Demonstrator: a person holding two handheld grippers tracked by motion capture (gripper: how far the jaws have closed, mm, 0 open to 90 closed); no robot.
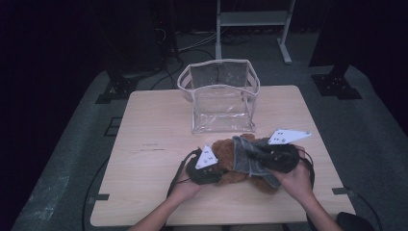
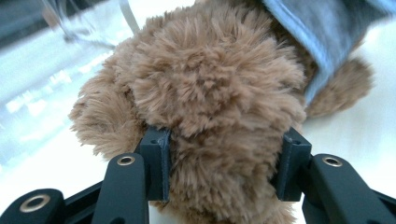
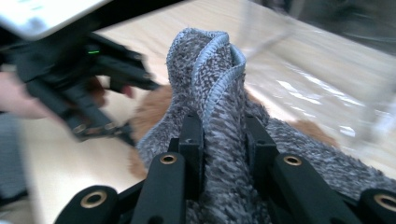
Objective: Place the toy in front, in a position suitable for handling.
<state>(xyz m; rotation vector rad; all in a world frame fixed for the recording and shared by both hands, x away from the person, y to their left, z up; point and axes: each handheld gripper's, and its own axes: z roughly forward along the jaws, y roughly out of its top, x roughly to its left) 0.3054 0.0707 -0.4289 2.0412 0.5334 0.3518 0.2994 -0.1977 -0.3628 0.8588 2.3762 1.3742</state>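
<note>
Here, left gripper (image 2: 224, 170) clamps the brown plush toy (image 2: 210, 93), right gripper (image 3: 224, 140) pinches its grey cloth (image 3: 210, 70), clear bag (image 1: 219, 96) just behind.

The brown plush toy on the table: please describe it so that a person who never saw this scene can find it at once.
Start at the light wooden table and find the clear plastic bag standing near its far edge. Just in front of that bag, on the person's side, lies the brown plush toy between the two hand-held grippers. It is the one furry brown thing there, half covered by a grey cloth.
</note>
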